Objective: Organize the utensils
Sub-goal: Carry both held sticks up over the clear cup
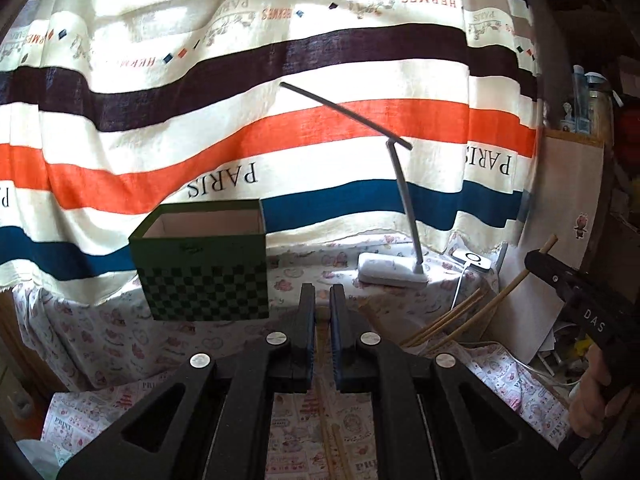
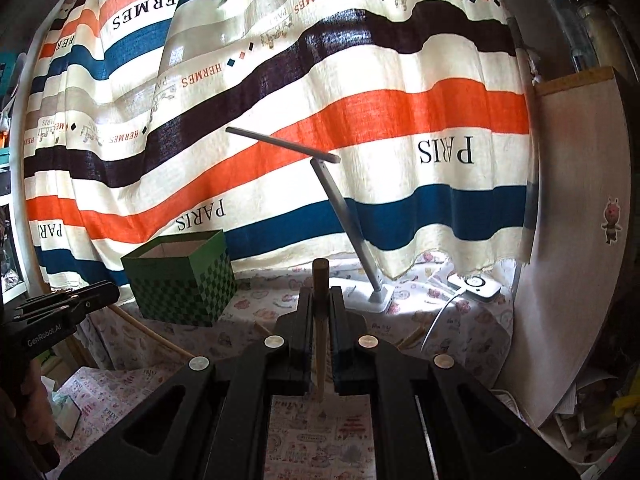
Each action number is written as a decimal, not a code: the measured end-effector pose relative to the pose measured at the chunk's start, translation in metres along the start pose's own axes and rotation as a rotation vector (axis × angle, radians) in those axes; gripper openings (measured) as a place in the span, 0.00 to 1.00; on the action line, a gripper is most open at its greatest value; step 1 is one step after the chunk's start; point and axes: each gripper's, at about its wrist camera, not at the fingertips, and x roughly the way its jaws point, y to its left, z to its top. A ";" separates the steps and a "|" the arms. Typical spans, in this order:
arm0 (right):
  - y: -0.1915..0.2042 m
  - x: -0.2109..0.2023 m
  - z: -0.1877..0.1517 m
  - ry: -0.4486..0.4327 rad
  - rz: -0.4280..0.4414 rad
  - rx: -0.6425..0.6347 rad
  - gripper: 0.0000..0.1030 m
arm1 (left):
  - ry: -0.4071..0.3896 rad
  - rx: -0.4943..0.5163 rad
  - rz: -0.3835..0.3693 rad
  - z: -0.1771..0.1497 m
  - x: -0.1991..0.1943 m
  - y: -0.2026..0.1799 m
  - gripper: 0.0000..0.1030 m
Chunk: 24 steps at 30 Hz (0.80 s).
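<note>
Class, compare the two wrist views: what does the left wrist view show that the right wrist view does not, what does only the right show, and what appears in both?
Only the left wrist view: the right claw seen from outside, shut on chopsticks.

Only the right wrist view: the left claw from outside, and a wooden stick rising between its own fingers.

Both: the green checked box, white desk lamp and striped cloth.

Ahead of the jaws hangs a striped curtain (image 1: 280, 92) in cream, orange, blue and dark purple, daylight glowing through it. Below it runs a table under a printed pink-patterned cloth (image 1: 100, 332). Right of the jaws stands a white desk lamp (image 2: 376, 296), its arm tilted; further right, a pale wooden panel (image 2: 576, 216).
</note>
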 end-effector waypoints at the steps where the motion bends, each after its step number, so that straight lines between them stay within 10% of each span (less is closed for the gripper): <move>1: -0.001 0.000 0.004 -0.014 -0.005 0.002 0.08 | -0.006 0.013 -0.005 0.004 0.001 -0.007 0.06; 24: -0.038 0.091 -0.011 0.116 -0.018 0.058 0.08 | -0.027 -0.060 -0.183 0.038 0.087 -0.059 0.06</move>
